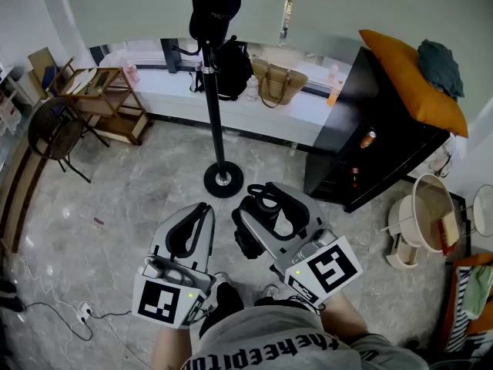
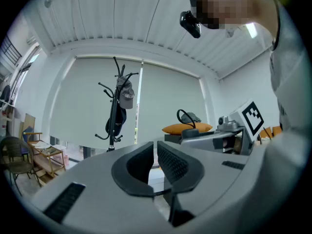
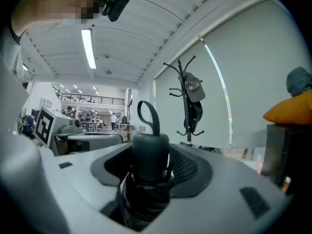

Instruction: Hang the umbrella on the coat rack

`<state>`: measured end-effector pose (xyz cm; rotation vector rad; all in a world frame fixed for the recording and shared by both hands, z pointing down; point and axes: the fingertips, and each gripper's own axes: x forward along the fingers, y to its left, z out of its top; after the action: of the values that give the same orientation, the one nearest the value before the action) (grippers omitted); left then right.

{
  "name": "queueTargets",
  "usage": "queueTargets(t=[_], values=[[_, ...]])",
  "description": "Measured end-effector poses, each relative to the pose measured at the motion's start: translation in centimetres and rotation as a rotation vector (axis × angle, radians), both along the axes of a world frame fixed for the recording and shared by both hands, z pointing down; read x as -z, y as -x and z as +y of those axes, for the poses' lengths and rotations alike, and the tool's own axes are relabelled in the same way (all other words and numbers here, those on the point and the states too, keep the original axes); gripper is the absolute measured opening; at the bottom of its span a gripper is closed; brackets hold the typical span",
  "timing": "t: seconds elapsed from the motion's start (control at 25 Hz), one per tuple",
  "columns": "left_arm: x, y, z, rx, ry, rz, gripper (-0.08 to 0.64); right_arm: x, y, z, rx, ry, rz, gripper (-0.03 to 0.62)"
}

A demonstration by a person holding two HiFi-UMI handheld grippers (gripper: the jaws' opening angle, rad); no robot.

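While both grippers sit low in the frame, the umbrella is in hand and well apart from the rack.
Right gripper (image 3: 151, 152), lower centre: jaws spread wide, clamped on the folded black umbrella (image 3: 146, 179), strap loop upward. Left gripper (image 2: 155, 147), lower left: jaws together, empty. Beyond, top centre: coat rack (image 1: 215, 114) on the marble floor (image 1: 139, 191), with a cap (image 1: 214, 10) and a dark bag (image 1: 233, 68) hanging on it.

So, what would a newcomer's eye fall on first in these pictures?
Probably the folded black umbrella, clamped in the right gripper low in the head view. Next comes the black coat rack standing straight ahead, with a cap and a dark bag hanging on it. The orange cushion on the black cabinet at the right also stands out.
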<state>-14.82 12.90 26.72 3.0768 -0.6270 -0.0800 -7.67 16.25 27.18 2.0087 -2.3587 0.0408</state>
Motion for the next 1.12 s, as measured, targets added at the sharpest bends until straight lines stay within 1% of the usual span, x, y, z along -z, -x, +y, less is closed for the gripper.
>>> queueTargets(t=[0.56, 0.92, 1.12], values=[[-0.1, 0.9, -1.6, -0.038, 0.0, 0.011, 0.037, -0.1, 1.4, -1.2, -0.034, 0.002, 0.016, 0.238], [0.3, 1.9, -4.7, -0.076, -0.014, 0.017, 0.035, -0.3, 2.7, -3.8, -0.065, -0.001, 0.01, 0.239], [0.2, 2.5, -6.2, -0.108, -0.022, 0.025, 0.037, -0.2, 2.9, -4.8, -0.109, -0.022, -0.011, 0.239]])
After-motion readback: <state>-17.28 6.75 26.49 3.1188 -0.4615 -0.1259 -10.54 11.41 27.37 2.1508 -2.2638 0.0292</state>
